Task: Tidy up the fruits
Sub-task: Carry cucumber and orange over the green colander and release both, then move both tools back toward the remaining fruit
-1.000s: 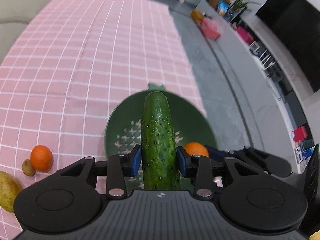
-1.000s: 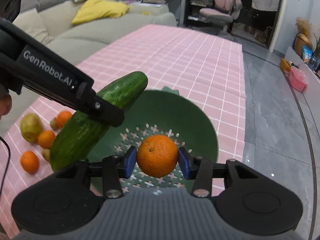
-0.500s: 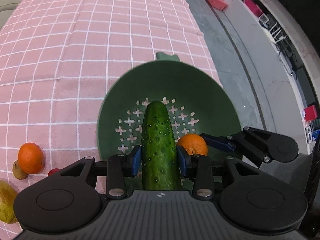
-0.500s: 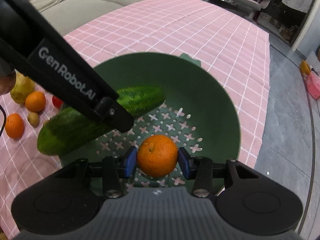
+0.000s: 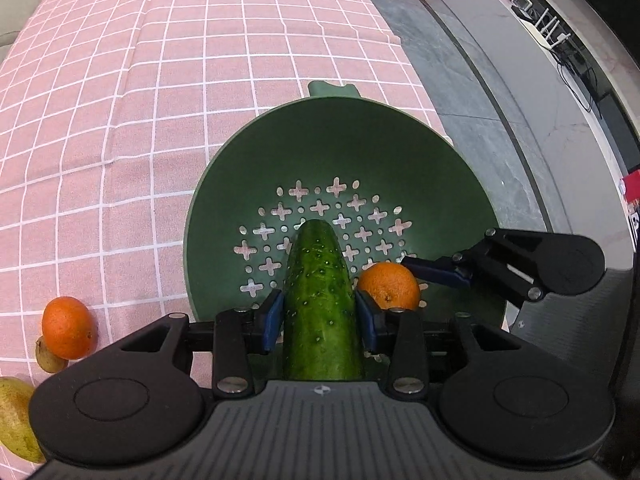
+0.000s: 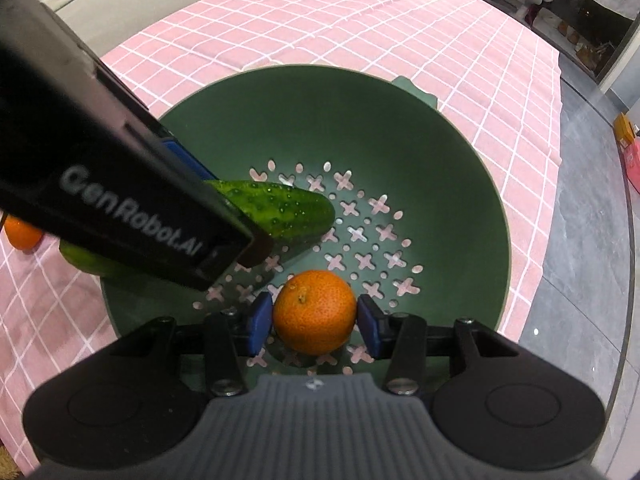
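A dark green colander (image 5: 340, 140) (image 6: 320, 120) stands on the pink checked tablecloth near the table's right edge. My left gripper (image 5: 319, 320) points down into it with a green cucumber (image 5: 320, 300) (image 6: 276, 212) between its blue pads. Its jaws are opening and thin gaps show on both sides of the cucumber, whose tip is at the perforated bottom. My right gripper (image 6: 314, 322) is shut on an orange (image 6: 314, 312) (image 5: 388, 284) low inside the colander, just right of the cucumber. The left gripper's black body (image 6: 120, 200) hides the cucumber's rear half in the right wrist view.
A loose orange (image 5: 68, 326) (image 6: 22, 232), a small brown fruit (image 5: 48, 356) and a yellow-green pear (image 5: 16, 420) lie on the cloth left of the colander. The table edge and grey floor (image 5: 480, 120) run close on the right. A beige sofa (image 6: 100, 8) is behind.
Both grippers came down into the colander with their fruit. The left jaws widened off the cucumber, which now reaches the perforated bottom. The right grip on the orange is unchanged.
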The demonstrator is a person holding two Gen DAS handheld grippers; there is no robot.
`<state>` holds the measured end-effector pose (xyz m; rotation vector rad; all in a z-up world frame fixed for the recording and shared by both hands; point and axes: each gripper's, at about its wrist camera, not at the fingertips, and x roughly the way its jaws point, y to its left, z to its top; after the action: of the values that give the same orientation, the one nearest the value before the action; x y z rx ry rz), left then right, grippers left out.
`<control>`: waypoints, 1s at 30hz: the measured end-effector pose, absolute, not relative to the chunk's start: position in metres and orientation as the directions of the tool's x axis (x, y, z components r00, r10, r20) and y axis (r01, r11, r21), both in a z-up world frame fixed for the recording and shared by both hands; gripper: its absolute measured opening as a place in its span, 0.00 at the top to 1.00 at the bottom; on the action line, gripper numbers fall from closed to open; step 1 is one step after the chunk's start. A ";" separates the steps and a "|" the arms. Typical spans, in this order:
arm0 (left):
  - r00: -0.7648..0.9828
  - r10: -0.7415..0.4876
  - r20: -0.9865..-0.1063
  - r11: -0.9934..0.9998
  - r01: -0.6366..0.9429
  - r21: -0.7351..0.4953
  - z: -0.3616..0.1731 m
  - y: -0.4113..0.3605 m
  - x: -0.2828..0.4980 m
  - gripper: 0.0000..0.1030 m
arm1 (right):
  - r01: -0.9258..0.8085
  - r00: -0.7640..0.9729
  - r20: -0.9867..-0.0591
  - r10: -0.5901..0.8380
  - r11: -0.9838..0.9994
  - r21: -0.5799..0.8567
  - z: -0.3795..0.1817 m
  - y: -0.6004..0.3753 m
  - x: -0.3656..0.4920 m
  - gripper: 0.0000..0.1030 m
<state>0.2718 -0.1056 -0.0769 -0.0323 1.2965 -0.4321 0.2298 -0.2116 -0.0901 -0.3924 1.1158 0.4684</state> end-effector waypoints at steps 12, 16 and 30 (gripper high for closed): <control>0.268 -0.370 -0.890 0.906 0.317 -0.281 -0.043 -0.095 0.252 0.46 | -0.509 0.412 -0.902 0.130 0.854 -0.110 -0.059 -0.218 0.231 0.36; 0.330 -0.384 -0.862 0.905 0.321 -0.280 -0.020 -0.085 0.239 0.44 | -0.463 0.463 -0.876 0.137 0.880 -0.107 -0.042 -0.221 0.220 0.31; 0.564 -0.329 -0.757 0.943 0.233 -0.236 0.032 -0.021 0.170 0.42 | -0.302 0.659 -0.719 0.223 0.953 0.018 -0.001 -0.186 0.142 0.21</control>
<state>0.1704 -0.0213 0.0323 -0.1134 0.9134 -0.3313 0.1424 -0.1855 -0.0005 -0.1059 0.7983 0.2975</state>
